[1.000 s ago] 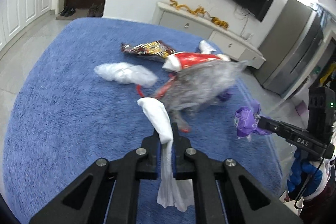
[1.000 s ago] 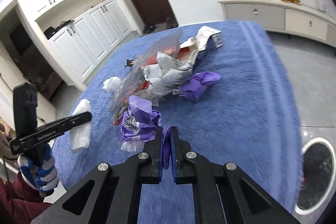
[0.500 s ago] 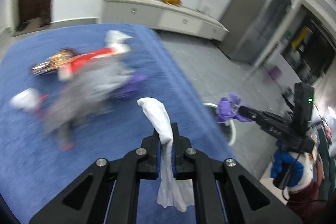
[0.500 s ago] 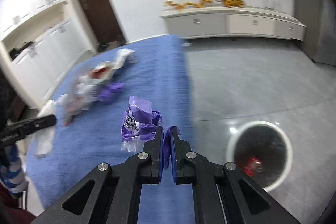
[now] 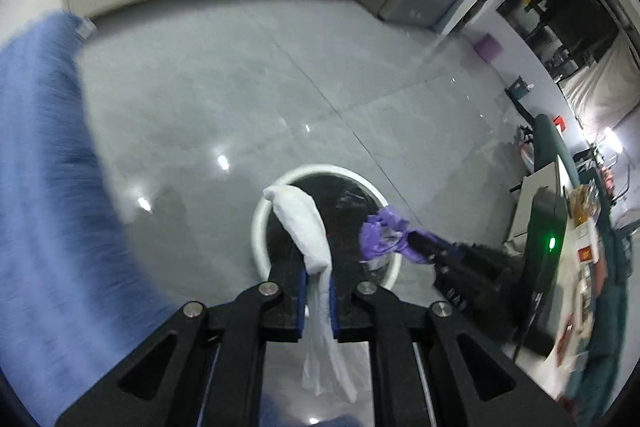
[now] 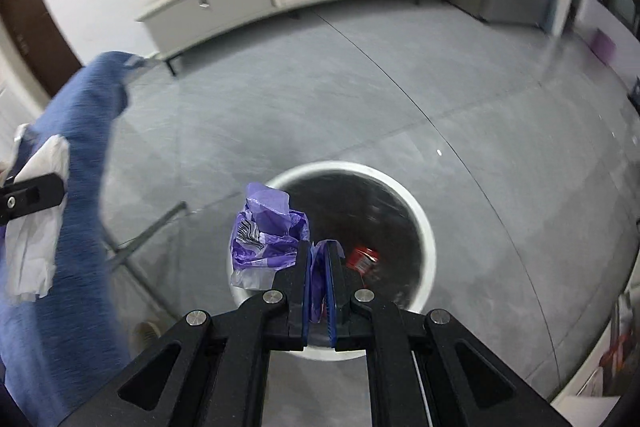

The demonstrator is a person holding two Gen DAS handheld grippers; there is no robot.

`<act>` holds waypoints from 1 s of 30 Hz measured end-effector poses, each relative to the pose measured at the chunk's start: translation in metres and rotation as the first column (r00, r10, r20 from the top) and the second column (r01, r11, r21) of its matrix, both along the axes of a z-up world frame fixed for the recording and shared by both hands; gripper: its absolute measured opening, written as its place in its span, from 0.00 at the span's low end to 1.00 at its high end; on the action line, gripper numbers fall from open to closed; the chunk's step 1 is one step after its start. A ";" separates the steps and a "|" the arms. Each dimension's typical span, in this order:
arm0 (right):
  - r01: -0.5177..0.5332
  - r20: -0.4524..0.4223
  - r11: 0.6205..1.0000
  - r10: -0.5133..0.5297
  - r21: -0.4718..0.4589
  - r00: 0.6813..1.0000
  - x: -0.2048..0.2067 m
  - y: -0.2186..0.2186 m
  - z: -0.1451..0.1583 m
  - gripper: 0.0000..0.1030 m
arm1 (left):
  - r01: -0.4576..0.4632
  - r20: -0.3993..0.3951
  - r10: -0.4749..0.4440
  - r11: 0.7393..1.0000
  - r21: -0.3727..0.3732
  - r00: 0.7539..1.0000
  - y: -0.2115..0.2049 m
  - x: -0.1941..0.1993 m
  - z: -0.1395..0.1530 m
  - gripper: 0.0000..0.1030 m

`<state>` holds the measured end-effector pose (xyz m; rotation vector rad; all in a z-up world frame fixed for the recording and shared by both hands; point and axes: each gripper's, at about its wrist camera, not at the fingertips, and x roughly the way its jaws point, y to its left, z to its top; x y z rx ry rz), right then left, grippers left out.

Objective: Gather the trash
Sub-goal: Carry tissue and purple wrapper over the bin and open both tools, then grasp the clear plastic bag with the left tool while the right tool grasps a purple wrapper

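Both tongs hung over the white-rimmed bin point(image 6: 428, 227) on the floor, ready to drop. Left tongs point(image 5: 316, 291) clamped the white tissue point(image 5: 304, 227); right tongs point(image 6: 319, 267) pinched the purple wrapper point(image 6: 268, 231). A red scrap point(image 6: 362, 259) lay inside.

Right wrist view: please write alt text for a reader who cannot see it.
The right gripper clamps a crumpled purple wrapper above a round white-rimmed trash bin on grey floor, red trash inside. At left, the left gripper holds a white tissue.
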<state>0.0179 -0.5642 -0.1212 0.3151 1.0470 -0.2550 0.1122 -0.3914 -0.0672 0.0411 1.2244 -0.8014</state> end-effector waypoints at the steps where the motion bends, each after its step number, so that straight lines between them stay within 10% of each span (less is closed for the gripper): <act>1: 0.010 -0.009 1.000 -0.010 0.003 1.000 0.002 -0.004 -0.005 0.06 | -0.001 -0.014 0.001 1.000 0.010 1.000 -0.011 0.003 -0.009 0.09; 3: 0.021 -0.028 1.000 -0.021 0.013 0.999 0.003 -0.013 -0.018 0.08 | 0.010 -0.027 -0.010 0.999 0.031 1.000 -0.028 0.007 -0.023 0.12; 7: 0.039 -0.060 0.999 -0.039 0.006 0.997 0.004 -0.019 -0.039 0.16 | 0.010 -0.051 -0.008 0.999 0.036 0.999 -0.049 0.014 -0.042 0.56; 16: 0.055 -0.046 0.998 -0.056 -0.015 0.997 -0.005 -0.014 -0.036 0.30 | 0.015 -0.001 -0.015 1.000 -0.026 1.000 -0.037 0.002 -0.023 0.55; 30: -0.174 0.193 0.983 0.181 -0.052 0.964 -0.014 0.108 0.084 0.34 | -0.036 0.329 0.062 0.996 -0.084 0.942 0.129 -0.076 0.080 0.56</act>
